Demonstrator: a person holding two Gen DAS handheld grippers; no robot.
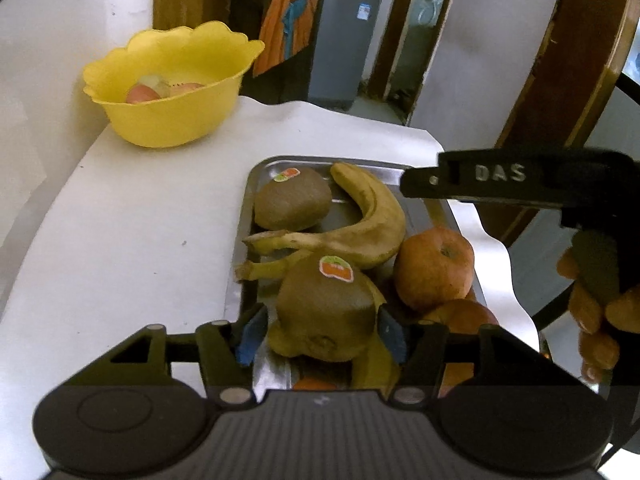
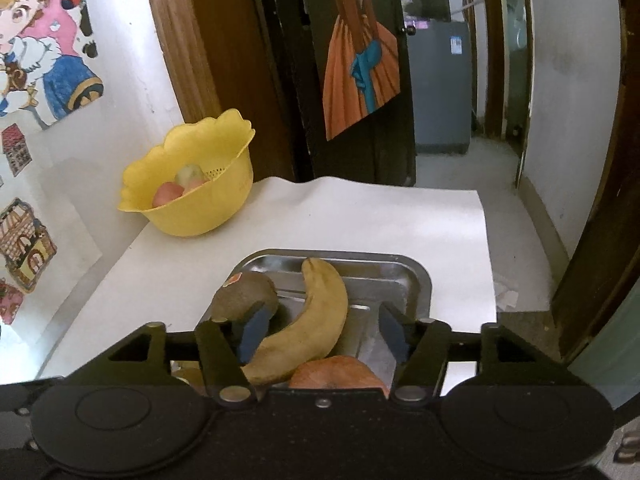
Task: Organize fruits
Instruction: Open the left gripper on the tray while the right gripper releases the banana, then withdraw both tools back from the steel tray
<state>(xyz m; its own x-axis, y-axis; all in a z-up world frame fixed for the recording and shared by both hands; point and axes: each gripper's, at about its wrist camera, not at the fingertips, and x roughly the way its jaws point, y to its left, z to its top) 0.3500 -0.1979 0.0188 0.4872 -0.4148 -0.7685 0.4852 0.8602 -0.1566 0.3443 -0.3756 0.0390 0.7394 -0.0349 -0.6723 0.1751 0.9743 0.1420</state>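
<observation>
- The left gripper [image 1: 320,330] is spread around the near kiwi [image 1: 326,308] in the tray [image 1: 404,170]; I cannot tell if its pads touch.
- Squeeze gently, lift straight up, and carry it to the yellow bowl [image 1: 172,120].
- The right gripper [image 2: 322,330] is spread wide over the banana [image 2: 316,320], holding nothing.

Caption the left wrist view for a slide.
Left gripper straddles a stickered kiwi on the steel tray.
</observation>
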